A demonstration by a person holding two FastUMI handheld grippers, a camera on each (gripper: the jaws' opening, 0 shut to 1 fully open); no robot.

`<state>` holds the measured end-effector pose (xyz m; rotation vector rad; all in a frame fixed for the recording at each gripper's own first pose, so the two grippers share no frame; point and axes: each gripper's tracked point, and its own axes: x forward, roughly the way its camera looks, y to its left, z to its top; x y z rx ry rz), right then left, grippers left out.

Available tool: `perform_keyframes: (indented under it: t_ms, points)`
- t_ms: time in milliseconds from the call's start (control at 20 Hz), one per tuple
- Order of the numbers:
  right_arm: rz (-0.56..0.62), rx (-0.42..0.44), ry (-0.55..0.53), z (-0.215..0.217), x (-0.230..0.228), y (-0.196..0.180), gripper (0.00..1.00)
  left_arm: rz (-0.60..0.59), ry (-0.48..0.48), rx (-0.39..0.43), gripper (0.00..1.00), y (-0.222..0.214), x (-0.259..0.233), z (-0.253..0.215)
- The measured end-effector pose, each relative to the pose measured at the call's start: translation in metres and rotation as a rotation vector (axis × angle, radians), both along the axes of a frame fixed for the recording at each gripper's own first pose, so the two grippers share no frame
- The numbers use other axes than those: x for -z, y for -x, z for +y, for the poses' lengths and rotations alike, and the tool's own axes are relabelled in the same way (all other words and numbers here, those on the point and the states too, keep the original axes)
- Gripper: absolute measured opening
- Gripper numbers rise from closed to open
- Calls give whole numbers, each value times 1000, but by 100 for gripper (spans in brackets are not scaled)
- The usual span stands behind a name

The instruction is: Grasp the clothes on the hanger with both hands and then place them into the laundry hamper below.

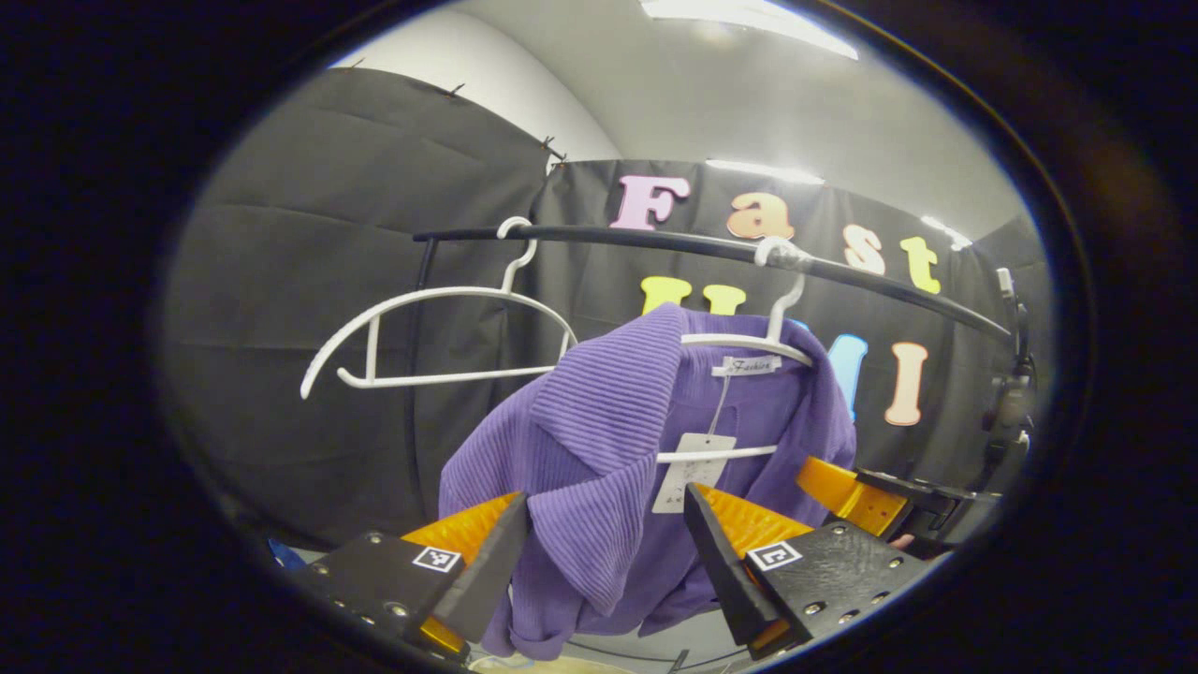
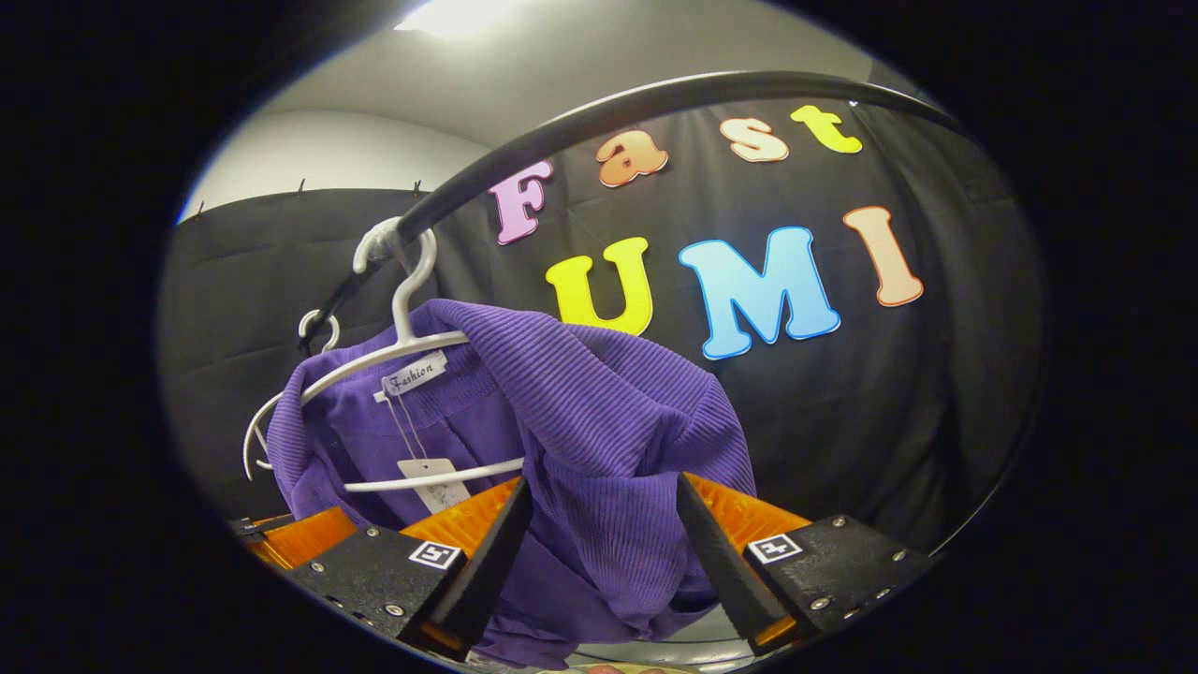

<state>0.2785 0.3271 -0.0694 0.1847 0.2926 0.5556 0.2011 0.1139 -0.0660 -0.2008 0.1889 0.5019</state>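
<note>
My left claw and right claw each stand wide around folds of the purple top, which hangs on its white hanger from the black rail; an empty hanger hangs left.

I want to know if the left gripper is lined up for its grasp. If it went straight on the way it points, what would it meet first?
Most likely the purple garment: its ribbed shoulder fold already hangs between the left gripper jaws, which stand apart. How far off the cloth is stays unclear.
</note>
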Motion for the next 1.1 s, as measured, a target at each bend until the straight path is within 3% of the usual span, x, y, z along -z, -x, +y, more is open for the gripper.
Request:
perform_keyframes:
  t_ms: [150,200,250,400,600,650,750,850,900,950,1000,1050,1100]
  points:
    - [20,-29,-23,12,5,-7,95,10,9,-45,99,-7,7,6]
    - [24,-47,-29,15,5,-6,95,10,4,-53,90,-9,7,8]
    - [19,-61,-32,18,5,-5,95,11,-3,-55,90,-10,8,7]
    - [-1,-65,-37,21,6,-11,95,11,-23,-68,99,-14,9,8]
    - [-19,-75,-21,28,12,-18,95,3,-21,-83,95,-20,12,8]
    - [-40,-68,-10,27,12,-16,95,0,-15,-82,99,-20,10,7]
    - [-74,-59,17,24,12,-16,94,3,-12,-119,85,-11,13,19]
    - [-117,-78,19,20,7,-21,82,12,12,-93,71,-14,15,15]
    - [-117,-93,19,20,6,-25,68,23,-1,-96,64,-19,16,19]
    - [-106,-109,14,23,7,-28,61,24,-19,-142,57,-19,18,32]
    - [-91,-116,5,22,9,-30,44,-4,5,-120,22,-22,17,26]
    - [-81,-110,0,21,12,-32,36,-19,28,-107,24,-21,18,20]
    - [-78,-103,-4,17,10,-33,19,-32,41,-86,21,-20,15,17]
